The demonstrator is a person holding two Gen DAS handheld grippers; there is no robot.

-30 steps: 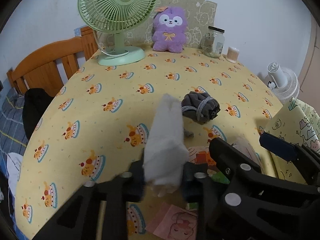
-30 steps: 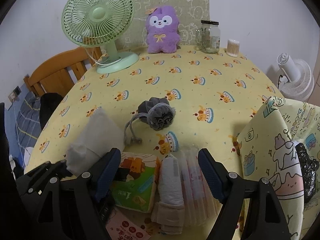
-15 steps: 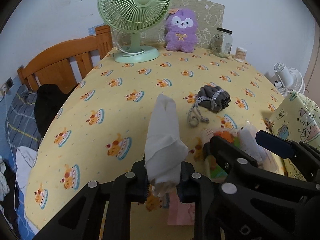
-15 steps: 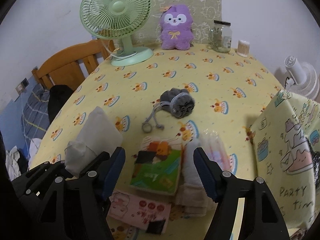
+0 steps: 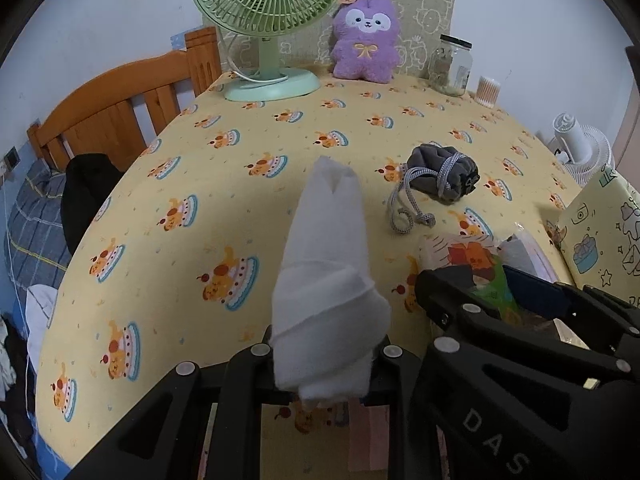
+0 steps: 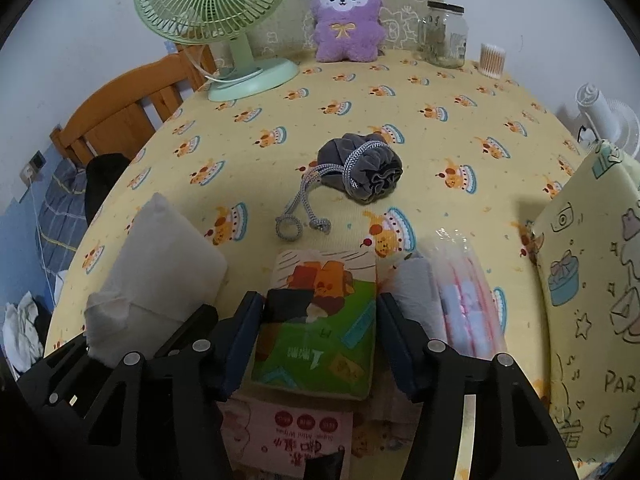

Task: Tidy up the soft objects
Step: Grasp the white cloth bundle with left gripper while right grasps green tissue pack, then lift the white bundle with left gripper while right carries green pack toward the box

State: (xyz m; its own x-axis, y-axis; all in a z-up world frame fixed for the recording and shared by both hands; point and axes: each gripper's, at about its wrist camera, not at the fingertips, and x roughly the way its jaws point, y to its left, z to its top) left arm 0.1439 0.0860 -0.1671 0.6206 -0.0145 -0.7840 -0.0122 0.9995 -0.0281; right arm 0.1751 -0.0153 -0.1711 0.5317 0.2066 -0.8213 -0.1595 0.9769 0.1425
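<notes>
My left gripper (image 5: 325,354) is shut on a rolled white cloth (image 5: 326,276) and holds it above the yellow tablecloth (image 5: 192,184); the cloth also shows in the right wrist view (image 6: 160,264). My right gripper (image 6: 316,334) is open, its blue pads either side of a green tissue pack (image 6: 320,324). A grey drawstring pouch (image 6: 362,170) lies further back, also seen in the left wrist view (image 5: 442,172). A beige rolled cloth (image 6: 414,296) and a clear pack of pink items (image 6: 464,292) lie right of the tissue pack.
A yellow printed gift bag (image 6: 592,280) stands at the right edge. A green fan (image 6: 218,12), purple plush (image 6: 346,16), glass jar (image 6: 444,34) and cotton swab tub (image 6: 493,60) line the back. A pink wipes pack (image 6: 296,428) lies under the right gripper. A wooden bed frame (image 5: 120,108) is left.
The right gripper has moved forward and down so its open fingers now straddle the tissue pack. The left gripper still holds the white cloth and has shifted slightly.
</notes>
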